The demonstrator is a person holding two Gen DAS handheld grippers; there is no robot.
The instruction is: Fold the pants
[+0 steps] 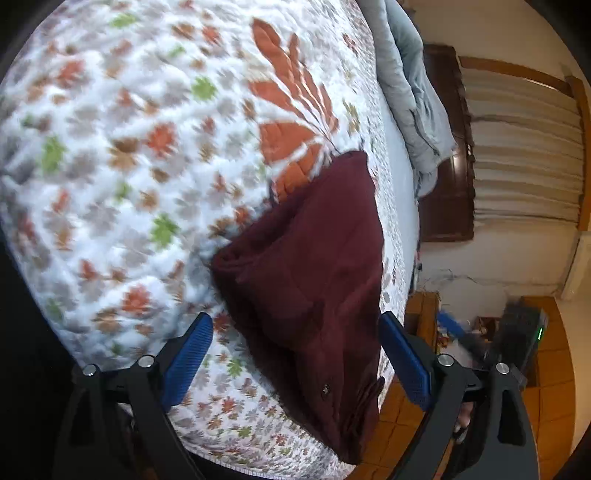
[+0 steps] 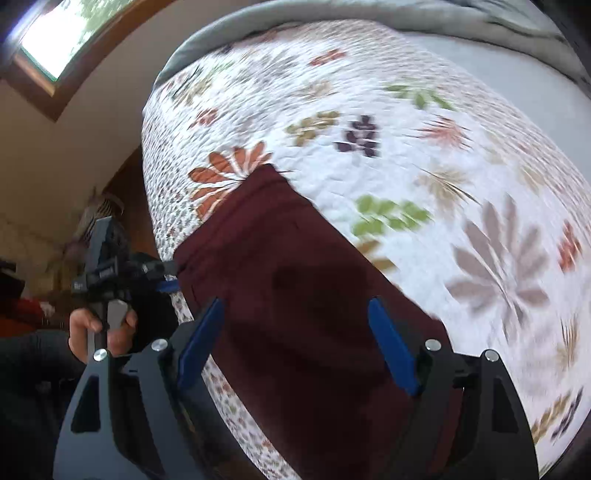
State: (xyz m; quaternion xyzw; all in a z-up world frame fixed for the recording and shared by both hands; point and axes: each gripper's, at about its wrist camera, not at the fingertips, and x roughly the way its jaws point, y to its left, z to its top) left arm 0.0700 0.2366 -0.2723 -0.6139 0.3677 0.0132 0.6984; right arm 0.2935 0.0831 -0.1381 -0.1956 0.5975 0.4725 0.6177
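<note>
The maroon pants (image 1: 306,266) lie stretched out on the floral quilt (image 1: 129,147) near the bed's edge, a button showing at the waist end closest to the left wrist camera. My left gripper (image 1: 295,317) hovers open over that end, its blue pads clear of the cloth on either side. In the right wrist view the pants (image 2: 288,251) run away from the camera as a long strip. My right gripper (image 2: 295,302) stands open just above them, nothing pinched. The left gripper (image 2: 110,266) shows there too, held by a hand (image 2: 99,328) at the strip's left edge.
A grey blanket (image 1: 410,92) is bunched along the far side of the bed by a dark wooden headboard (image 1: 447,184). Orange floor tiles (image 1: 550,391) and clutter lie beside the bed. A window (image 2: 55,33) is up in the corner. The quilt (image 2: 406,147) spreads wide beyond the pants.
</note>
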